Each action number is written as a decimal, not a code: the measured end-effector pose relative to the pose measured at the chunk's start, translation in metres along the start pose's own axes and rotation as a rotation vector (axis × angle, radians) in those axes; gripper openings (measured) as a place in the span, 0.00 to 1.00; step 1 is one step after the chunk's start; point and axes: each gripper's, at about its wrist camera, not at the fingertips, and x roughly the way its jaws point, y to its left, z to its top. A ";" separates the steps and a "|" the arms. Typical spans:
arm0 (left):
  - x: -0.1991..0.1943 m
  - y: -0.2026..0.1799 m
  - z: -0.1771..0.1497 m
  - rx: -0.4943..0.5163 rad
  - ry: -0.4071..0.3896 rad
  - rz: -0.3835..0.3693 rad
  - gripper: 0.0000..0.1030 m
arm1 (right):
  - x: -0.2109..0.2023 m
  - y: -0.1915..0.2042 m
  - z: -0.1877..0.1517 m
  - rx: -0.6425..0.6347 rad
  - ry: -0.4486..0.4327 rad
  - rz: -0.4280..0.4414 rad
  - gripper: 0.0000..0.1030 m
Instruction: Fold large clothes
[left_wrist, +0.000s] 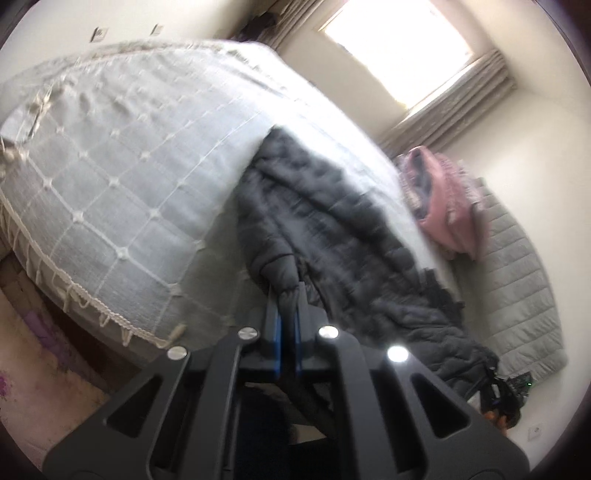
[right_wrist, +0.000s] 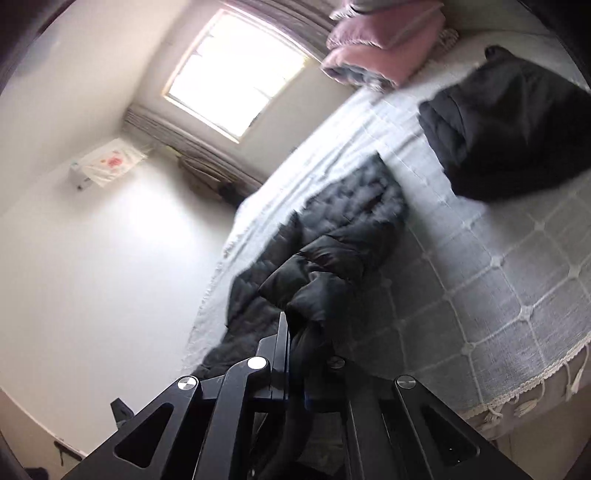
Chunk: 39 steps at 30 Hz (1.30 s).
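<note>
Left gripper (left_wrist: 288, 295) jaws clamp dark puffer jacket (left_wrist: 332, 229) edge; right gripper (right_wrist: 295, 332) jaws likewise, likely stretching it along bed (left_wrist: 122, 166) edge for folding.

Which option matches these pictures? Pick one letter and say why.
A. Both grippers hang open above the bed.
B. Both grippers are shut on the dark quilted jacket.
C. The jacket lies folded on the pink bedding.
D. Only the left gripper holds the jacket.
B: the left gripper pinches a fold of the dark quilted jacket between its fingers, and the right gripper is likewise clamped on the jacket, which trails across the bedspread.
</note>
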 end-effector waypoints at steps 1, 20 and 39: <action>-0.007 -0.005 0.002 0.008 -0.009 -0.022 0.06 | -0.005 0.005 0.002 -0.003 -0.013 0.020 0.03; 0.118 -0.033 0.155 -0.147 -0.045 -0.048 0.10 | 0.081 0.001 0.114 0.158 -0.138 0.088 0.07; 0.293 0.001 0.193 0.082 0.226 0.213 0.67 | 0.234 -0.079 0.185 -0.149 0.026 -0.493 1.00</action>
